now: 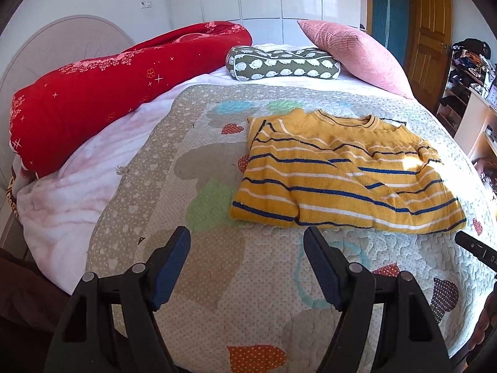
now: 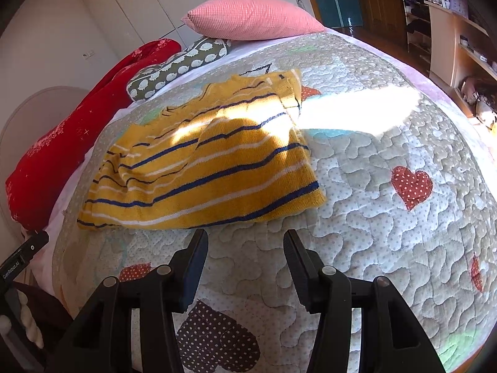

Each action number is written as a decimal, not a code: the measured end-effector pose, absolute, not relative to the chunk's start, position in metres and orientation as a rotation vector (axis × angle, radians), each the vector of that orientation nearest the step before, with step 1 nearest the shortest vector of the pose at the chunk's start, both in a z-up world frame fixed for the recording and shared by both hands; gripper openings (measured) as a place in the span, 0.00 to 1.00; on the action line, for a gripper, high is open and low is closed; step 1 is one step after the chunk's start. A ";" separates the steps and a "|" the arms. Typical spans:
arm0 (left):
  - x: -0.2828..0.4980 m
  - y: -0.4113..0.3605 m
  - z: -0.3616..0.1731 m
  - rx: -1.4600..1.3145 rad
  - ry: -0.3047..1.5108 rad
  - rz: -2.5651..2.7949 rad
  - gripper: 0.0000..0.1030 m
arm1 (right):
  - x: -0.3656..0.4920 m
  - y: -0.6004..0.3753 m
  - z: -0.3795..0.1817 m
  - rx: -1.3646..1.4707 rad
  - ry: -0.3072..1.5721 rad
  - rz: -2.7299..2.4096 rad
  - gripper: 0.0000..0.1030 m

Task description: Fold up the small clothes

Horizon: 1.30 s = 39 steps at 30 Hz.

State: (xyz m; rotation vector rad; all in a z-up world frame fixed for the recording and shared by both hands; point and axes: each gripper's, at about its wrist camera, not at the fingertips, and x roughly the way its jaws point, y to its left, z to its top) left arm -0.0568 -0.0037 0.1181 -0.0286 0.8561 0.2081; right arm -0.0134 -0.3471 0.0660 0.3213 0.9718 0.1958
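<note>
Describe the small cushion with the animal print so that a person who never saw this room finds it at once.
Start at the bed's heart-patterned quilt and look to its far end. There, between the long red bolster and the big pink pillow, lies the olive-green cushion, with the pink pillow leaning on it. Only it carries rows of small white hedgehog-like shapes.
</note>
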 end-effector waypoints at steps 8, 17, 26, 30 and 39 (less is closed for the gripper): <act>-0.027 0.016 0.096 -0.160 0.920 0.110 0.72 | -0.002 -0.360 0.056 0.393 0.988 0.198 0.53; 0.040 0.072 0.044 -0.542 1.018 -0.061 0.72 | 0.012 -0.398 0.037 0.666 0.984 0.226 0.60; 0.089 0.065 0.024 -0.626 1.027 -0.234 0.85 | 0.049 -0.389 0.029 0.682 0.944 0.236 0.68; 0.098 0.044 0.029 -0.588 1.082 -0.296 0.39 | 0.064 -0.377 0.030 0.678 0.937 0.253 0.64; 0.072 0.046 0.058 -0.589 1.115 -0.248 0.10 | 0.056 -0.393 0.046 0.855 0.950 0.344 0.15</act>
